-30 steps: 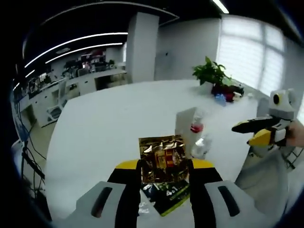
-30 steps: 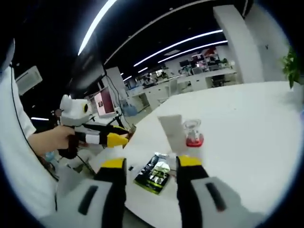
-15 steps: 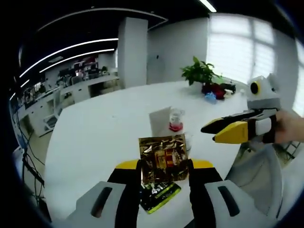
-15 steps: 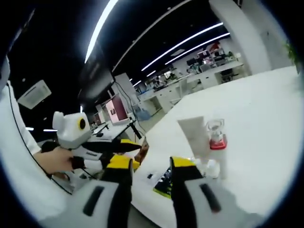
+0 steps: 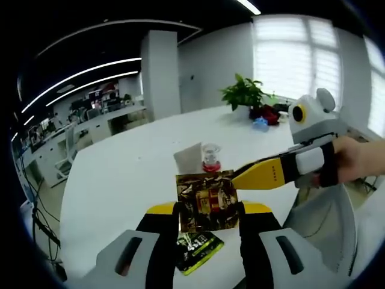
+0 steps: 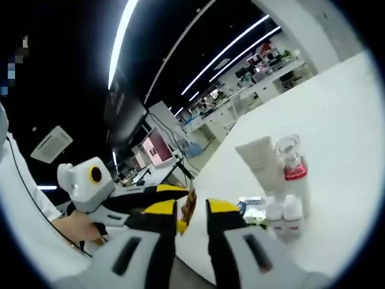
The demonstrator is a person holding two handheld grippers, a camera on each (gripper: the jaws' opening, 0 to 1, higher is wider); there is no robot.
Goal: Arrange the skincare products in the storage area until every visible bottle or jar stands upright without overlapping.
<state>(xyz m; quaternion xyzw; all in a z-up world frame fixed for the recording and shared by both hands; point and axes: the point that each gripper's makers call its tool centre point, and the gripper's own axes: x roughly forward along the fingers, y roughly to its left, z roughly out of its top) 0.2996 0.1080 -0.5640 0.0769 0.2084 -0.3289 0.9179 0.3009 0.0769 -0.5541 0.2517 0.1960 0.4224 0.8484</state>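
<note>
Potted plant on white table

Place: open-plan office.
Lighting: long strip lights curving across a dark ceiling.
Background: rows of desks with monitors and chairs, seen in both gripper views.
Furniture: large white table, like a meeting table.
Decor: potted green plant at table's far end.
Windows: tall, with white blinds.
Structure: broad white column.
</note>
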